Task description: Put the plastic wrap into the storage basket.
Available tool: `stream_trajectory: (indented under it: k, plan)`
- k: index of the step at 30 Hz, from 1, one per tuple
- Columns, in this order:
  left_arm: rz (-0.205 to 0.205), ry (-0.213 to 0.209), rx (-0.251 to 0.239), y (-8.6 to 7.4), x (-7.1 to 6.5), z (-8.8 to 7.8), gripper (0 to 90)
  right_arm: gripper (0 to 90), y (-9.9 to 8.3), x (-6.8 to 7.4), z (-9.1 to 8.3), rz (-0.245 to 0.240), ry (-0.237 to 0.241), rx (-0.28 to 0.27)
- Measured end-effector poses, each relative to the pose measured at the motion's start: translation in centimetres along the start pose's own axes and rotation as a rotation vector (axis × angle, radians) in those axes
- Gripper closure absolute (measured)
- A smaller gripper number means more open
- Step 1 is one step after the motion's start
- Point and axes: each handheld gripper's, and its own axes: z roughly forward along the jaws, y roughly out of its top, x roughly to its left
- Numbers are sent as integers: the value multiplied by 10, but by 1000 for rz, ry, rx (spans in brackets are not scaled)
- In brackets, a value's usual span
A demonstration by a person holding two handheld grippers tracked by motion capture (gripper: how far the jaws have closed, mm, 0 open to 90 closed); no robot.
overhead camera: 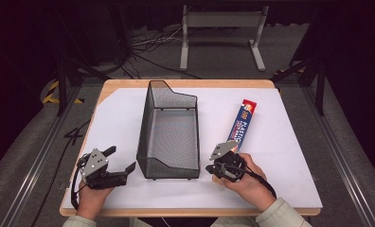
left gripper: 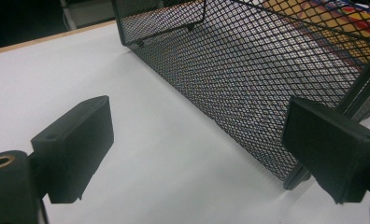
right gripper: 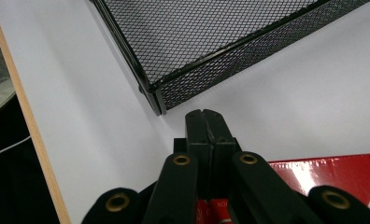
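A black wire-mesh basket (overhead camera: 145,124) stands in the middle of the table, its long side running away from me. A long blue and red box of plastic wrap (overhead camera: 242,124) lies to its right. My right gripper (overhead camera: 209,168) sits over the near end of that box, jaws pressed together with nothing between them. In the right gripper view its tips (right gripper: 204,116) point at the basket's near corner (right gripper: 157,100), and the red box (right gripper: 332,175) lies underneath. My left gripper (overhead camera: 121,158) is open, just left of the basket's front. Its fingers (left gripper: 75,144) frame the mesh wall (left gripper: 248,79).
A white sheet (overhead camera: 114,113) covers the wooden table (overhead camera: 185,83), whose front edge runs just behind my hands. On the floor beyond the table stand a grey metal frame (overhead camera: 221,21) and loose cables (overhead camera: 147,40).
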Motion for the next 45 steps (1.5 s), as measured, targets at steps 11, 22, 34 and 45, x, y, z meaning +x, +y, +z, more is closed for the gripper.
stream_trajectory:
  k: [11, 22, 34, 45]
  plan:
    - [-8, -2, -4, 0, 0, -1, 100, 900, -1, 1, -6, 3, -9, 59]
    - [-9, 0, -6, 0, 1, -1, 100, 900, -19, -4, -22, 61, -7, 66]
    - [-6, -8, -10, 3, 1, 3, 99, 900, -41, -9, -41, 120, -25, 83]
    - [-2, -10, -5, 3, -1, 4, 99, 900, -72, -23, -63, 207, -71, 81]
